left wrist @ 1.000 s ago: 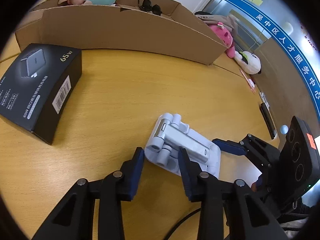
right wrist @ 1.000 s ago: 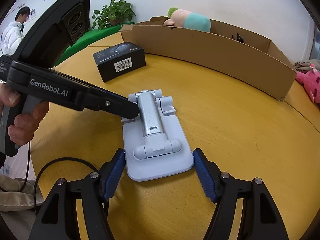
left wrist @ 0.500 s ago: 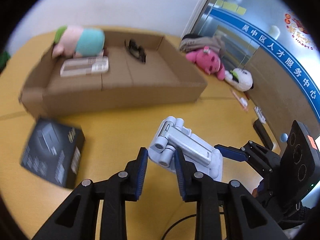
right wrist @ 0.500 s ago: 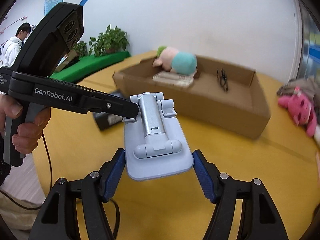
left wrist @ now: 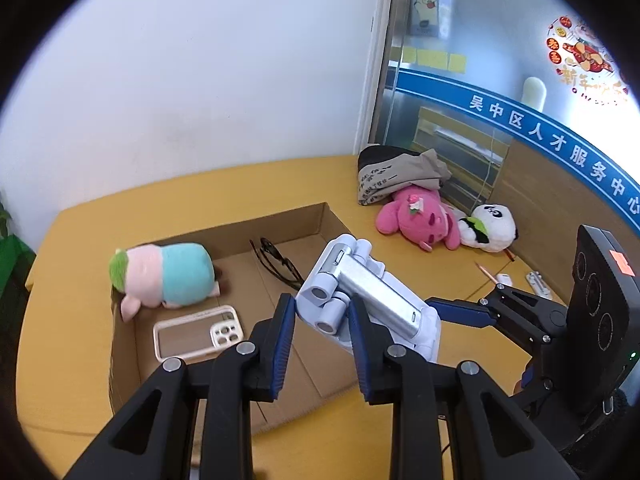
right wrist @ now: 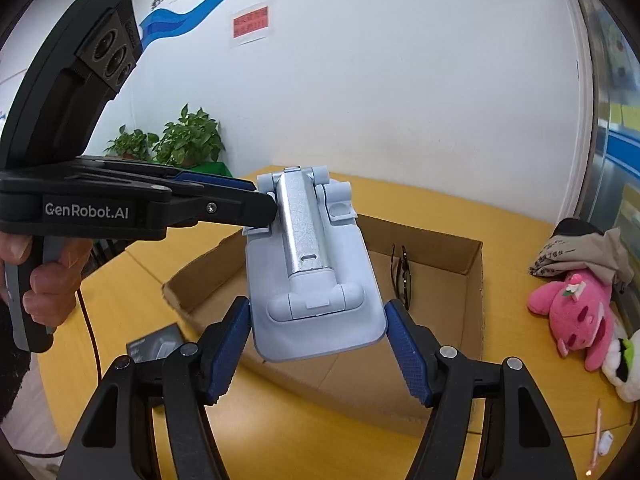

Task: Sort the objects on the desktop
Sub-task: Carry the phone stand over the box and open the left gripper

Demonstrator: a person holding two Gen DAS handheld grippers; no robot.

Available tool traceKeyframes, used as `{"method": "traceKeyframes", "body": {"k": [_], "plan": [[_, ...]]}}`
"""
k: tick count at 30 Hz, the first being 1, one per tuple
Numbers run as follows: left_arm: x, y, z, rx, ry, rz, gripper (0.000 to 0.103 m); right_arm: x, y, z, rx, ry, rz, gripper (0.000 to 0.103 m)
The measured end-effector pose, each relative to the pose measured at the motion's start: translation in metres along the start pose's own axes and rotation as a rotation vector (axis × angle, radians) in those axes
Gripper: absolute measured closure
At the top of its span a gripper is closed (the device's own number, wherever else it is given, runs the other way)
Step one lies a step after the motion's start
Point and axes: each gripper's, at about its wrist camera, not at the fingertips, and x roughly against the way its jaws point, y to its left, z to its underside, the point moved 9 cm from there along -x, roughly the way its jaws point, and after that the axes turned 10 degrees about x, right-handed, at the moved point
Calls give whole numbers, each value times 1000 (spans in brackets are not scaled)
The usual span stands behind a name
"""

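Blue-padded left tongs (left wrist: 320,330) pinch the hinge end of a pale grey folded stand (right wrist: 310,268), while the right tongs (right wrist: 318,350) clamp its flat base, holding it in the air over an open cardboard box (left wrist: 276,408) on the yellow bench (left wrist: 72,344).

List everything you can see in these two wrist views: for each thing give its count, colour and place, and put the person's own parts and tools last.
Phone stand: one, pale blue-grey, held above the box.
Cardboard box: one, brown, open, on the table.
Table: one, yellow.
Plush toy: one, pink, teal and green, inside the box.
Phone case: one, cream, inside the box.
Glasses: one, dark, inside the box.
Black carton: one, on the table beside the box.
Pink plush: one, on the table.
Panda plush: one, beside the pink plush.
Folded cloth: one, grey-beige.
Potted plants: green, by the wall.
Left gripper: black, blue pads, jaws on the stand's hinge end.
Right gripper: jaws across its base.
Hand: one, on the left gripper's handle.
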Motion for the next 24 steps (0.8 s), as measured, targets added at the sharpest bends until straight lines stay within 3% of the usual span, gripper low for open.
{"method": "traceKeyframes", "body": {"k": [7,12,18,24], "plan": [[-70,34,-28,38,103,20,77,-66,-38,-2,-120,74,-57,30],[-129,64,-24,112,212,84,79,-127,-48,14,-222,184,-174,33],[-206,90,8,186,380,129,81,-200,-55,64,-293,401,-213,33],[-246,99,28,217,481,122,82,-230,-65,90,-369,588,-203,33]]}}
